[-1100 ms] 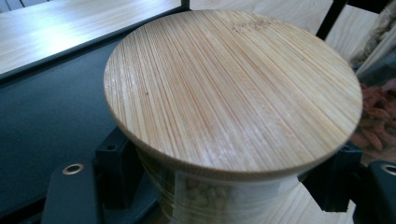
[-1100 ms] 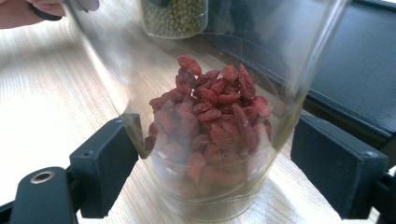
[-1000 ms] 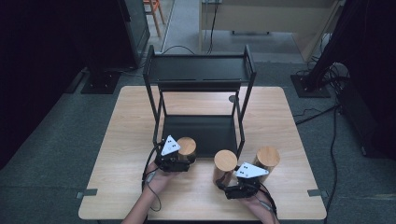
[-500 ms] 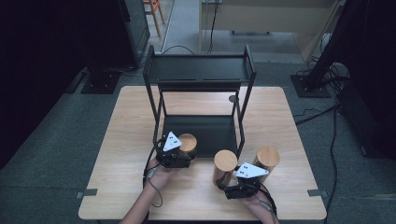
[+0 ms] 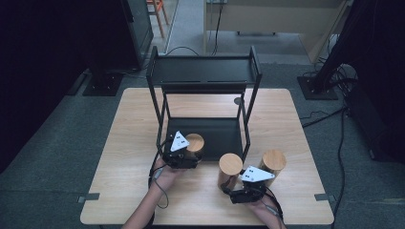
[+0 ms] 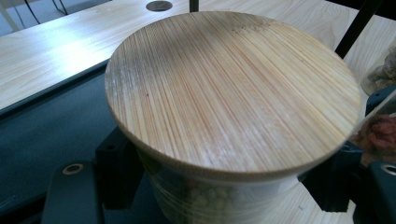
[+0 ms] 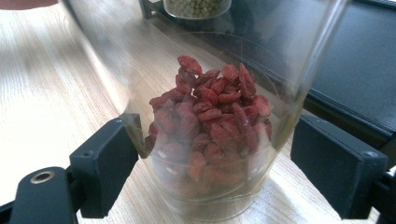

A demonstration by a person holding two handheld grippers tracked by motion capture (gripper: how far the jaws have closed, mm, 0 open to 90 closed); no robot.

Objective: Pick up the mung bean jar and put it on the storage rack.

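Note:
A glass jar of pale green beans with a bamboo lid [image 5: 195,142] [image 6: 229,88] sits at the front edge of the black rack's lower shelf [image 5: 217,131]. My left gripper [image 5: 179,153] [image 6: 224,191] is shut on it, one jaw pressed to each side of the glass. A second jar [image 5: 230,164] [image 7: 210,126], holding red dried berries, stands on the table. My right gripper [image 5: 246,187] [image 7: 210,163] is open around it: one jaw is against the glass, the other a narrow gap away. A third bamboo-lidded jar [image 5: 273,160] stands just right of it.
The two-tier black metal rack [image 5: 205,71] occupies the middle of the wooden table [image 5: 119,143], its front posts [image 5: 160,129] flanking the lower shelf. A round hole [image 5: 238,100] lies in the tabletop behind the rack. Cables trail on the floor at the right.
My left gripper has carried the bean jar a little farther from me, onto the front of the lower shelf. The right gripper and the berry jar have stayed put.

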